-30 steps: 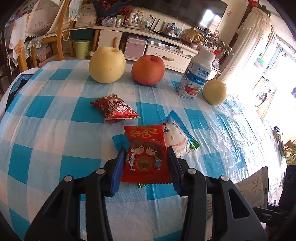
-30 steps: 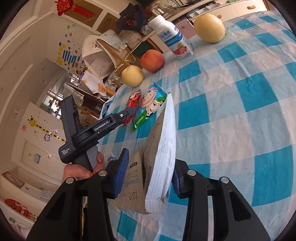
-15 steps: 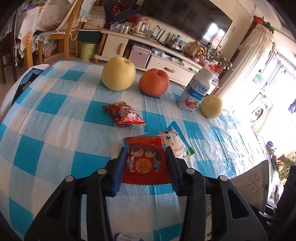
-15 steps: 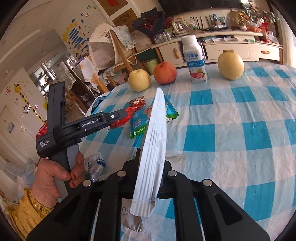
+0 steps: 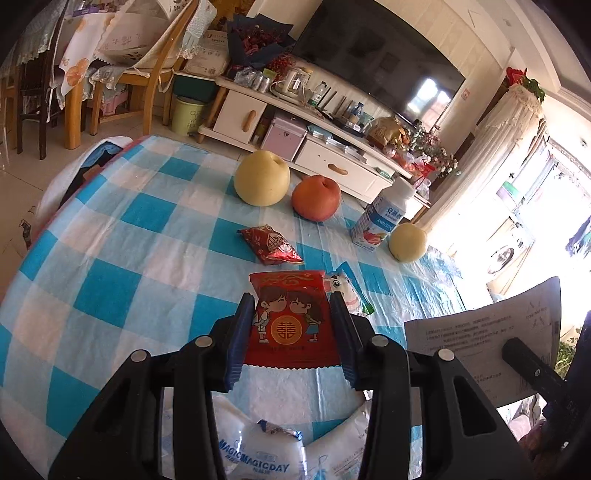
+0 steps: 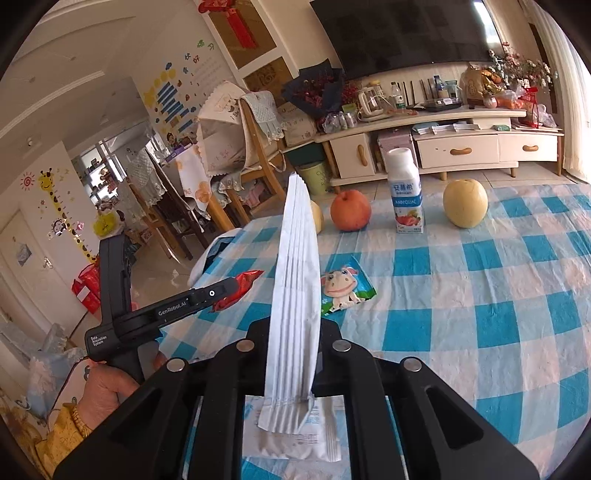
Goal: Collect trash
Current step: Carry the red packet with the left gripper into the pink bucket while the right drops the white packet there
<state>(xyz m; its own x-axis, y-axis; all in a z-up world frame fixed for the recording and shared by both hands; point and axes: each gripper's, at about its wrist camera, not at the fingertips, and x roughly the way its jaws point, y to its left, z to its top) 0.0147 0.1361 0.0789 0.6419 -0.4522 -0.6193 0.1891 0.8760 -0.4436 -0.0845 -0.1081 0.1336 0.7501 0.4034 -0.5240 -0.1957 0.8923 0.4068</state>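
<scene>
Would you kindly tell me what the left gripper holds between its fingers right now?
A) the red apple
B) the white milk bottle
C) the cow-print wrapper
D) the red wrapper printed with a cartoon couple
D: in the left wrist view the left gripper has its blue pads pressed on both sides of the red wrapper printed with a cartoon couple, lifted above the checked tablecloth.

living room: big dark tv on the wall over a long cream tv cabinet cluttered with bottles and flowers, wooden chairs draped in cloth at left, glossy tiled floor, kids' wall stickers, strong daylight through curtained window at right.
</scene>
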